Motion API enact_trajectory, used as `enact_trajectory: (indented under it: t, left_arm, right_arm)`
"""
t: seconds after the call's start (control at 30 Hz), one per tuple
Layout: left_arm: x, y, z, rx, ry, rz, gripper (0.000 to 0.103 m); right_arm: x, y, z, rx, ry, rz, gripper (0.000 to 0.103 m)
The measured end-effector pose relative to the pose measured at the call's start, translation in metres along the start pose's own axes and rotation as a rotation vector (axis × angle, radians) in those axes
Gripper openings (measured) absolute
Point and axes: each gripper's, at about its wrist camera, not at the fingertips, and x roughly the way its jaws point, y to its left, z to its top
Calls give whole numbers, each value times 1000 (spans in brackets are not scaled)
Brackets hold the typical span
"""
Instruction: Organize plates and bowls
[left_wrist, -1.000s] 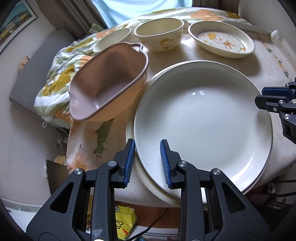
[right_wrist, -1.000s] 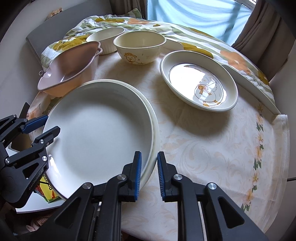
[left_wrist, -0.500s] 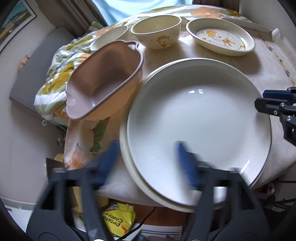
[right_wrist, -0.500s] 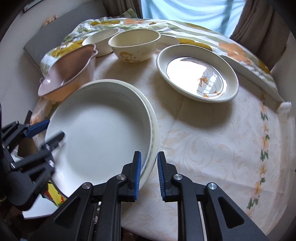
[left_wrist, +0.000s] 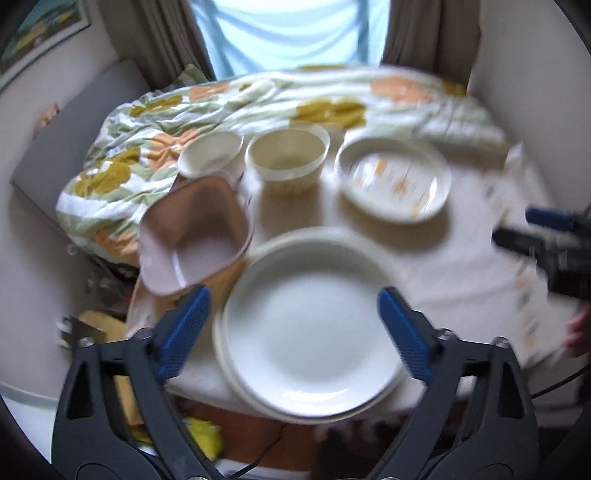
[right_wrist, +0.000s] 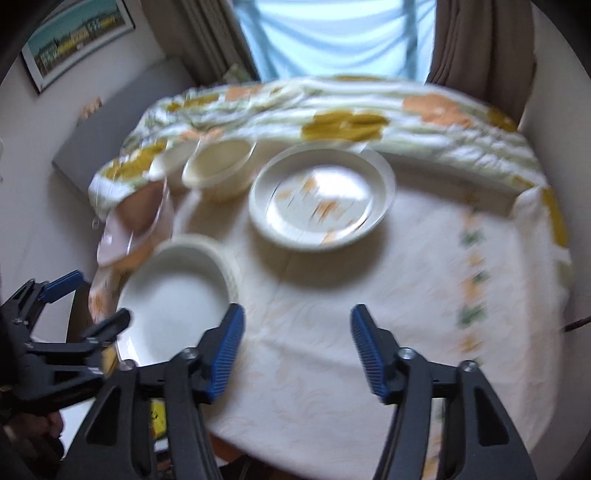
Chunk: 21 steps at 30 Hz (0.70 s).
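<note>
Both tongs stand spread wide and empty above the worktop's near edge: the left tongs (left_wrist: 291, 325) frame the stacked white plates (left_wrist: 314, 332) at the near left edge, the right tongs (right_wrist: 295, 343) hang over bare tablecloth (right_wrist: 406, 288). The printed plate (right_wrist: 319, 195), cream bowl (left_wrist: 287, 155) and pink dish (left_wrist: 195, 232) sit unstacked toward the far edge, likely next to be gathered.

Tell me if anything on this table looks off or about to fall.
Two things. The pink dish sits tilted at the table's left edge, leaning against the stacked white plates. Those plates jut past the near edge of the tablecloth. Nothing looks spilled or broken, though the frames are blurred.
</note>
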Motion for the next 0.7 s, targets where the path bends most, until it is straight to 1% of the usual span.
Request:
enact_trajectory:
  t: [0.03, 0.07, 0.13, 0.23, 0.27, 0.4, 0.43, 0.53, 0.63, 0.67, 0.7]
  left_arm:
    - [-5, -1, 10, -36, -13, -22, 103]
    - [-8, -3, 20, -71, -23, -51, 103]
    - [-7, -10, 38, -116, -26, -95, 103]
    - [5, -21, 58, -158, -29, -120, 103]
    - [12, -24, 65, -177, -22, -129, 103]
    - [50, -35, 85, -234, 53, -185, 103]
    - [63, -36, 88, -246, 72, -199, 103]
    - [109, -35, 92, -288, 152, -235, 102]
    - [147, -32, 93, -323, 217, -253, 91]
    - [160, -30, 92, -338, 243, -262, 84]
    - [169, -29, 91, -347, 263, -271, 78]
  right_arm:
    - [-9, -7, 6, -9, -28, 18, 103]
    - [-18, -16, 15, -19, -60, 36, 103]
    - [-27, -30, 30, -32, -84, 51, 103]
    - [-28, -52, 55, -48, -63, 63, 103]
    - [-24, -60, 66, -61, -42, 66, 103]
    - [-10, -82, 89, -91, -33, 15, 103]
    - [-3, -87, 94, -91, -22, 14, 103]
    - [29, -103, 106, -91, 51, 41, 103]
    - [71, -118, 114, -68, 128, 70, 102]
    - [84, -122, 116, -55, 150, 86, 101]
    - [96, -125, 117, -46, 170, 107, 95]
